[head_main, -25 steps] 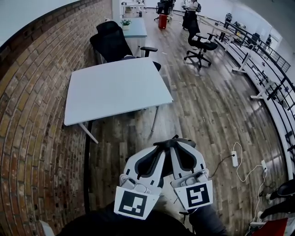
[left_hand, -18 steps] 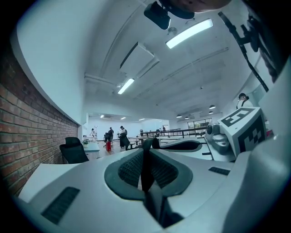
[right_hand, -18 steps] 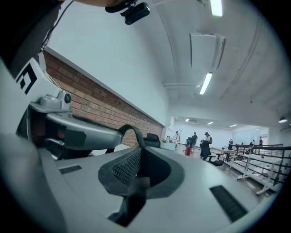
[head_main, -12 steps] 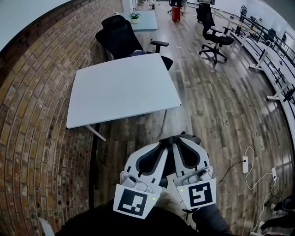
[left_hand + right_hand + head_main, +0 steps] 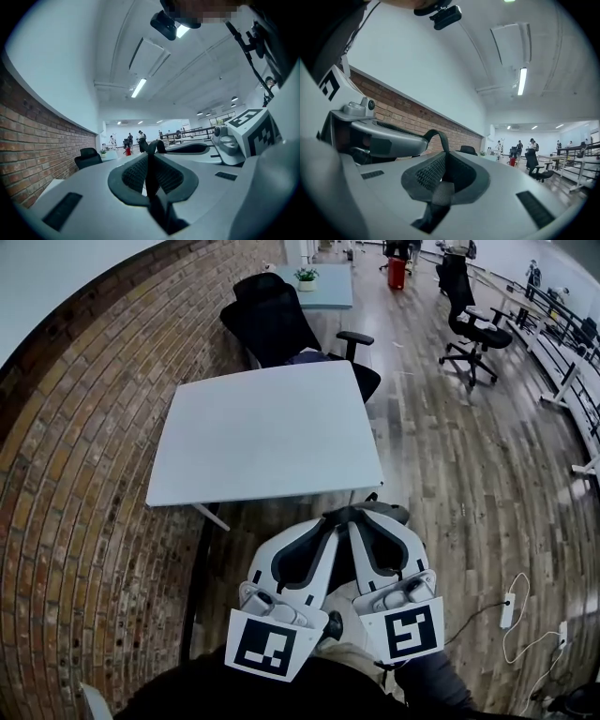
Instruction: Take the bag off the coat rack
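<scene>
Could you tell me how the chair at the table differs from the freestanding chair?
The table chair is tucked by the white table and brick wall; the freestanding chair stands alone. The freestanding chair's wheeled base shows; the table chair's is hidden. Both are black.

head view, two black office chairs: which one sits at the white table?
The black chair beside the brick wall, at the white table's far edge. The other chair stands free on the wood floor, upper right.

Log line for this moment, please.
left tool: shut on dark strap | right tool: shut on strap | coat rack: unseen | ahead: white table
</scene>
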A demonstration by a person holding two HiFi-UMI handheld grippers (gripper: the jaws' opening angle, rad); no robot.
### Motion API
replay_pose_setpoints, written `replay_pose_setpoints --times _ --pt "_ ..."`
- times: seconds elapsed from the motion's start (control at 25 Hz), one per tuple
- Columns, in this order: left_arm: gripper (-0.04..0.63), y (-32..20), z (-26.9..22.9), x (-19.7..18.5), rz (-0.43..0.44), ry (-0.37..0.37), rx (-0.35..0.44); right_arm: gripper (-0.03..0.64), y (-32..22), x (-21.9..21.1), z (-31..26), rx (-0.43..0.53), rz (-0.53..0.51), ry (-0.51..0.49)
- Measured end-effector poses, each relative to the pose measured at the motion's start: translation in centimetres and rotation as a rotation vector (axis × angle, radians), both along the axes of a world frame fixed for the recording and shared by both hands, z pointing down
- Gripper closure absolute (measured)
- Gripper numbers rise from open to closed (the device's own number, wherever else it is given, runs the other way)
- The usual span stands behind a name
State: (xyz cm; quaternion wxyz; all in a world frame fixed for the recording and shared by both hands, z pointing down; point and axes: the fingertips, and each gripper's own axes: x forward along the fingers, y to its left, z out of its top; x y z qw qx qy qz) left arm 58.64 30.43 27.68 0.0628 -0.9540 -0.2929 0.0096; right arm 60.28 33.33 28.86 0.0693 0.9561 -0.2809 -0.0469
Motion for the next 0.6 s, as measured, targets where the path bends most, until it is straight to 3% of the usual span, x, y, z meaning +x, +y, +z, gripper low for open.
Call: replay_pose_setpoints --times 0.36,0.6 --pt "0.552 -1.2 -4.1 3.9 -0.119 0.087 0.000 0.592 -1.1 3.8 -4.3 -0.001 -0.081 0.058" --pt "0.552 -3.5 -7.0 6.4 -0.191 0.105 -0.039 0.592 -3.2 6.2 -7.3 -0.002 -0.131 0.086"
